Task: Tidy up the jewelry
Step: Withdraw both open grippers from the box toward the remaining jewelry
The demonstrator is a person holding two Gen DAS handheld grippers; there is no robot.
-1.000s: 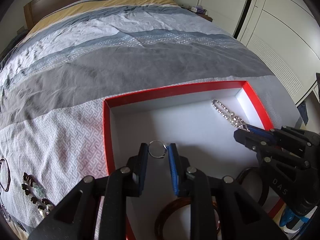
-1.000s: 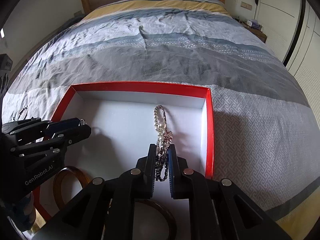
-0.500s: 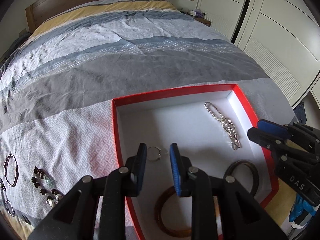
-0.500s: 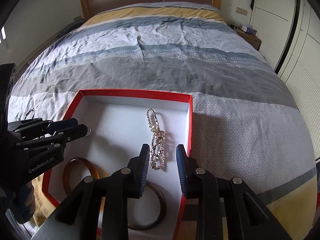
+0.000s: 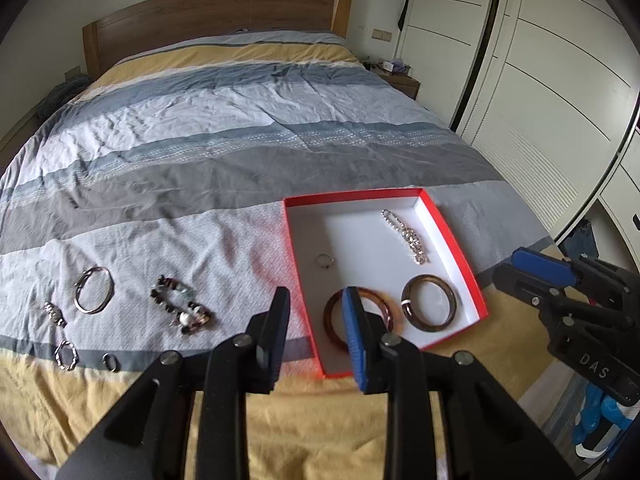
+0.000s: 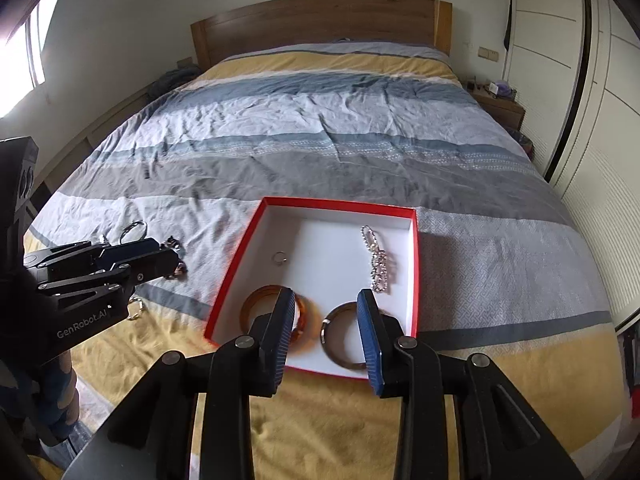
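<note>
Jewelry sorting on the bed

Both tools, left tool point(image 5: 316, 330) and right tool point(image 6: 326, 330), are opening and empty above the red box point(image 5: 456, 236), which holds a ring point(image 5: 324, 260), chain point(image 5: 406, 236) and two bangles.

This is a bedroom in a home. A wide bed point(image 5: 240, 128) with a wooden headboard point(image 5: 216, 16) and a rumpled striped cover point(image 6: 340, 140) fills most of it. Tall white wardrobe doors point(image 5: 540, 80) line one wall, a small bedside table point(image 6: 500, 108) with clutter stands by the headboard, and daylight comes through a window point(image 6: 36, 48).
</note>
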